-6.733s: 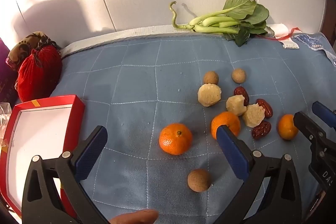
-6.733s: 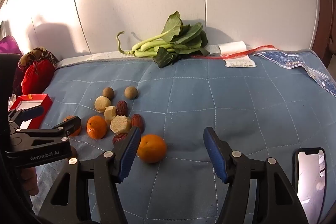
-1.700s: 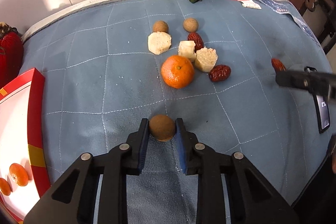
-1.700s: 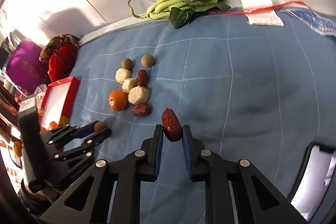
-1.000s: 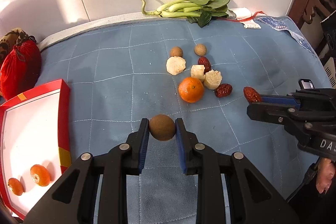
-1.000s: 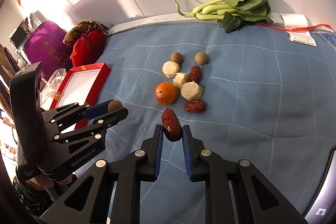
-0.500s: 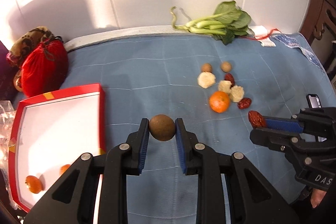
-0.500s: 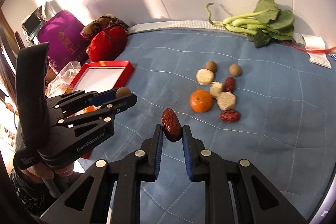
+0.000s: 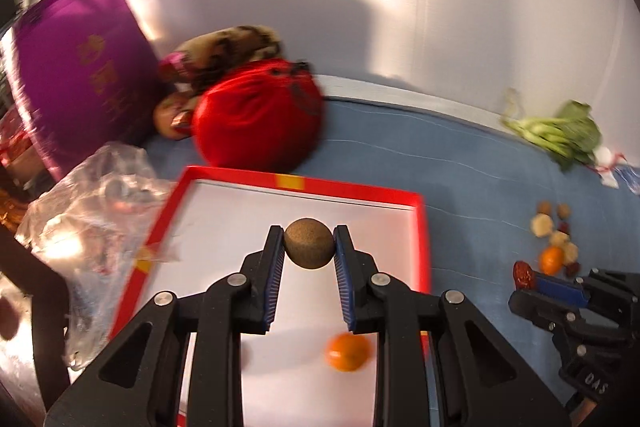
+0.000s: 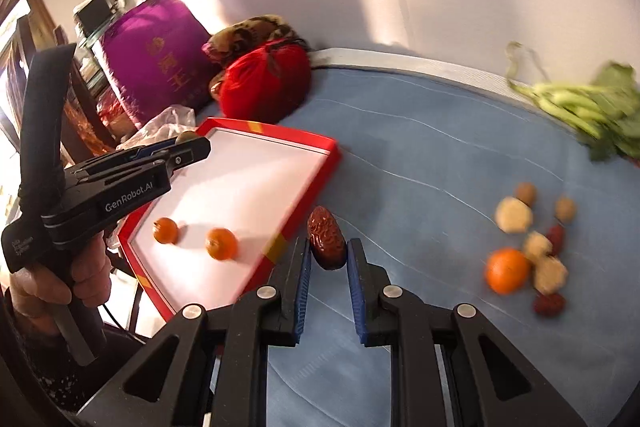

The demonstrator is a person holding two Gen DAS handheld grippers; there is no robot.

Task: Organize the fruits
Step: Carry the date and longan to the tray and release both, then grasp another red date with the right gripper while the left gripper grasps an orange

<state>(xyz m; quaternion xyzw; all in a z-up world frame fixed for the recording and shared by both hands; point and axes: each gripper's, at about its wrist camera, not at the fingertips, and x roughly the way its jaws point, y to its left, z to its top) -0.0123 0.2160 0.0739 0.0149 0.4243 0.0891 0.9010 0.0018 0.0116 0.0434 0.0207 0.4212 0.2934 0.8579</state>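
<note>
We had the left gripper [image 9: 309, 247] clamped on a round brown fruit [image 9: 309, 243], held over the white floor of the red tray [image 9: 420, 227]. Right gripper [image 10: 327, 255] was pinched on a red date [image 10: 327, 243], w/ blue cloth [image 10: 420, 163] below, just beside the tray's right rim. Two small oranges [image 10: 220, 243] lay in the tray, apart from each other. Rest of the fruit pile, incl. a bigger orange [image 10: 507, 270], sat on the cloth well to the right. Greens [image 10: 592, 107] lay at the far edge by the wall; a red pouch [image 9: 256, 119] sat behind the tray.
</note>
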